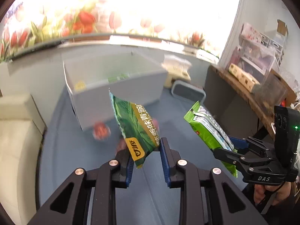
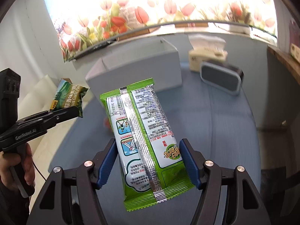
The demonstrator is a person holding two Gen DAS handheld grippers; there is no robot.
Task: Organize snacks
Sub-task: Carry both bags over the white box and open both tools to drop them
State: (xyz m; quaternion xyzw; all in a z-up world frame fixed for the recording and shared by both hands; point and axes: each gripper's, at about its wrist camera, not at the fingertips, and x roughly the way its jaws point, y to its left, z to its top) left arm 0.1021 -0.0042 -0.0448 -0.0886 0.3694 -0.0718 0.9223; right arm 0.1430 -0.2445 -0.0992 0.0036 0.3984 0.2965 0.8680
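**Green packets held in both grippers above the blue table**

Green foil shows in both wrist views. The left gripper [image 1: 146,157] has its blue-padded fingers [image 1: 165,161] closed against the lower end of a dark green pea packet [image 1: 136,129], which stands up tilted, its yellow logo patch low and its sealed top edge pointing toward the box beyond. The same packet appears from the right wrist camera as a small crumpled bag [image 2: 70,97] pinched at the tip of the left tool, off to the left side of the frame.

The right gripper [image 2: 148,161] is clamped across the width of a larger light green packet [image 2: 144,140], one blue pad on each long edge. Its printed white back faces the camera, with a silver seam running lengthwise down the middle. From the left wrist view that packet [image 1: 208,129] sticks out of the right tool at a slant, near the pea packet but apart from it.

Both packets hang in the air over the blue table [image 2: 215,121]. Behind them sits an open grey box [image 1: 116,86] with some green and yellow wrappers inside, too blurred to read. To the box's right stand a tissue pack [image 2: 206,58] and a dark speaker-like device [image 2: 221,78] with a pale rim. Small red items [image 1: 100,130] lie blurred on the table near the box's front corner. A tulip-print curtain [image 2: 150,16] fills the background.
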